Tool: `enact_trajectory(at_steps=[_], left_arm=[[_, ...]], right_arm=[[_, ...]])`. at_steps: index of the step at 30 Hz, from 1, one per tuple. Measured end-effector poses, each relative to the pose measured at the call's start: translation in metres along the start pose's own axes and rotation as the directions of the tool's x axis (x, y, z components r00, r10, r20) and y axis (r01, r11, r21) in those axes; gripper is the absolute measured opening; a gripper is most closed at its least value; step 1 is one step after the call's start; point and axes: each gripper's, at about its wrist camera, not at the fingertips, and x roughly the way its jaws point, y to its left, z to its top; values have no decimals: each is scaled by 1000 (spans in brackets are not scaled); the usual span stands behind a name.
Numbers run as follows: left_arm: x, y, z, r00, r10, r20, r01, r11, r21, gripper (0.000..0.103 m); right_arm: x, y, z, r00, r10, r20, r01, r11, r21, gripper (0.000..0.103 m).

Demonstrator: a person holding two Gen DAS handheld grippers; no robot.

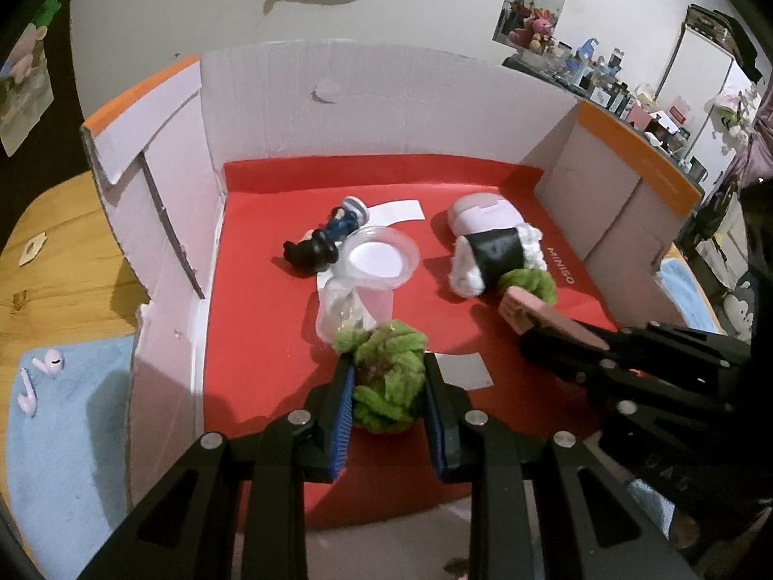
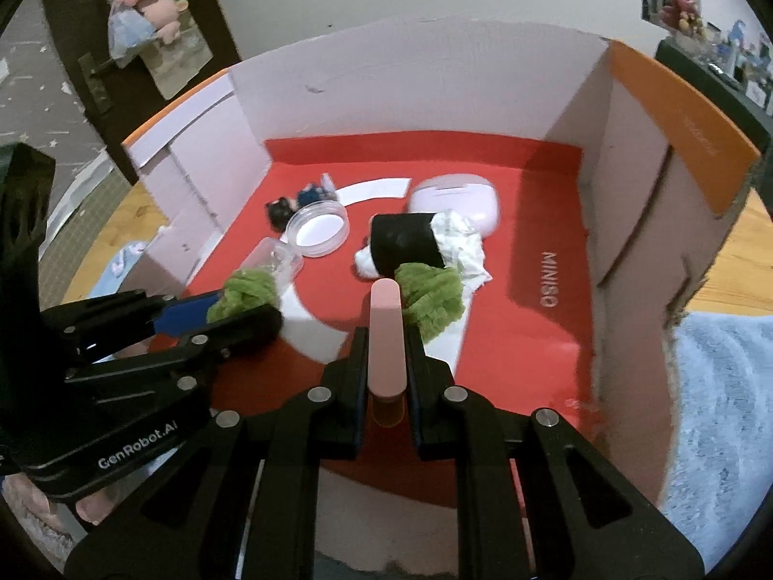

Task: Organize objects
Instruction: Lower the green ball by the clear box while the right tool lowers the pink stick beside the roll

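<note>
**Box half filled, both grippers loaded**

In the cardboard box [image 1: 386,96], mid-frame, already lie a figurine [image 1: 321,241], clear jar [image 1: 381,256] and sushi plush [image 1: 497,251]. The left gripper [image 1: 389,377] clamps a green fuzzy ball [image 1: 386,377]; the right gripper [image 2: 385,357] pinches a pink stick [image 2: 385,338], possibly lip balm. Pink earbuds [image 1: 41,377] wait outside, lower left.

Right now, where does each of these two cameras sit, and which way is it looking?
Left wrist view: on the left gripper, looking down into the cardboard box; its jaws clamp a green fuzzy toy; the right gripper enters at right.
Right wrist view: on the right gripper, same downward look; its jaws clamp a pink stick; the left gripper enters at left.
Shared: box, sushi plush, clear lid.
</note>
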Motion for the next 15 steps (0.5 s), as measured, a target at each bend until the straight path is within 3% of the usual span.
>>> enact_trajectory(at_steps=[15], left_arm=[[0, 1, 1, 1000, -4, 5, 5, 1000, -11, 27]], right_arm=[[-1, -3, -3, 1000, 13, -2, -13, 1000, 14, 13]])
